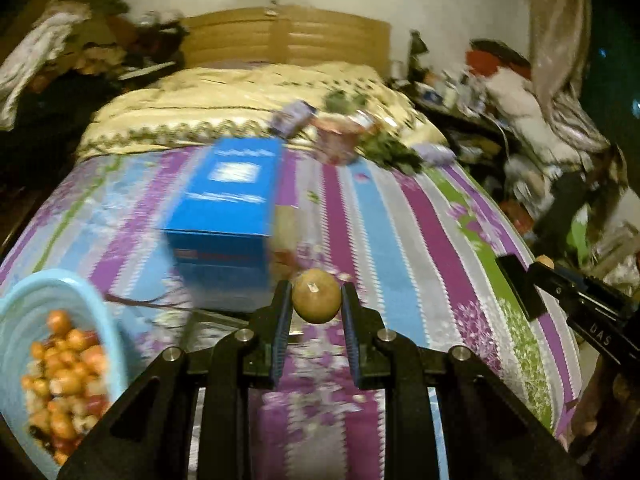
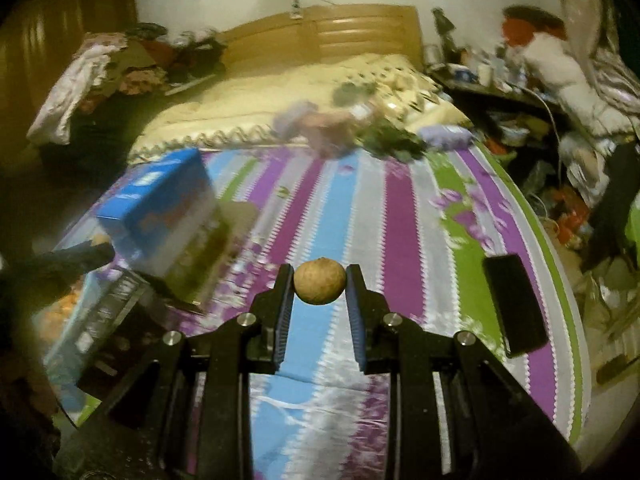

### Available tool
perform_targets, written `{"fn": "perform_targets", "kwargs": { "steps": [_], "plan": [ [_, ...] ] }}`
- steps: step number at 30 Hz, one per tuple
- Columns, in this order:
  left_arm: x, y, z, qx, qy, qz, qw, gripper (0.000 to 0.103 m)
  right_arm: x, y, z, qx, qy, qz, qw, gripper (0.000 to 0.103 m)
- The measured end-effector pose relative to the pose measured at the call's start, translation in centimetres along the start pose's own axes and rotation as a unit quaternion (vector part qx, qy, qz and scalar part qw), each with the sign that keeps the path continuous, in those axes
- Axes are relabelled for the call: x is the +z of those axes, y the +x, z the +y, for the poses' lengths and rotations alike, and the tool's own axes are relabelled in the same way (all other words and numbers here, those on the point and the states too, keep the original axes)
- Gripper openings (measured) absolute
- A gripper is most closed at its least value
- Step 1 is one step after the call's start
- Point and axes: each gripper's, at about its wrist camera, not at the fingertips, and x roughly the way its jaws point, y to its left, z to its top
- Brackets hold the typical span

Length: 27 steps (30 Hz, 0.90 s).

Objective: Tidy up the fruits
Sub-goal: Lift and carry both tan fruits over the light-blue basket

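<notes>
1. Striped purple bedsheet (image 1: 400, 216) carries everything; blue box (image 1: 232, 200) sits mid-bed.
2. Light-blue bowl (image 1: 100, 312) of small fruit (image 1: 64, 380) sits near left, closest to the left gripper (image 1: 316, 300).
3. Left gripper pinches a brown fruit (image 1: 316, 296); right gripper (image 2: 320, 282) pinches another round fruit (image 2: 320, 280), farther right.

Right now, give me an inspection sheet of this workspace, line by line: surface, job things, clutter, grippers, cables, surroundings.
Surface: bed with a striped floral sheet; cream quilt folded toward the wooden headboard.
Job's things: light blue bowl of small orange and red fruits at the left; one round brown fruit in each gripper.
Clutter: blue box on the sheet; dark phone-like slab at the right; blurred packets and greens near the quilt.
Grippers: left gripper shut on a brown fruit; right gripper shut on another brown fruit.
Cables: a white cord by the bedside clutter.
Surroundings: clothes piled on the left, crowded side table on the right.
</notes>
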Motion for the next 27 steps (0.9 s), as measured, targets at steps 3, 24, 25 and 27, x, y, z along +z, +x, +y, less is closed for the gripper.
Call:
{"fn": "perform_targets", "kwargs": {
  "steps": [3, 24, 25, 27],
  "plan": [
    [0.4, -2.6, 2.8, 0.016, -0.017, -0.013, 0.9996, 0.024, 0.8, -0.3, 2.8, 0.021, -0.017, -0.004, 1.0, 0.027],
    [-4.6, -13.1, 24.5, 0.125, -0.163, -0.012, 0.9785, 0.024, 2.9, 2.7, 25.7, 0.198, -0.143, 0.081, 0.966, 0.027],
    [-4.8, -13.2, 25.5, 0.129, -0.169, -0.005, 0.9772, 0.024, 2.8, 3.3, 26.8, 0.205, -0.151, 0.093, 0.963, 0.027],
    [-5.1, -13.2, 27.3, 0.133, -0.177, 0.004, 0.9751, 0.024, 2.8, 4.2, 28.5, 0.213, -0.163, 0.113, 0.957, 0.027]
  ]
}}
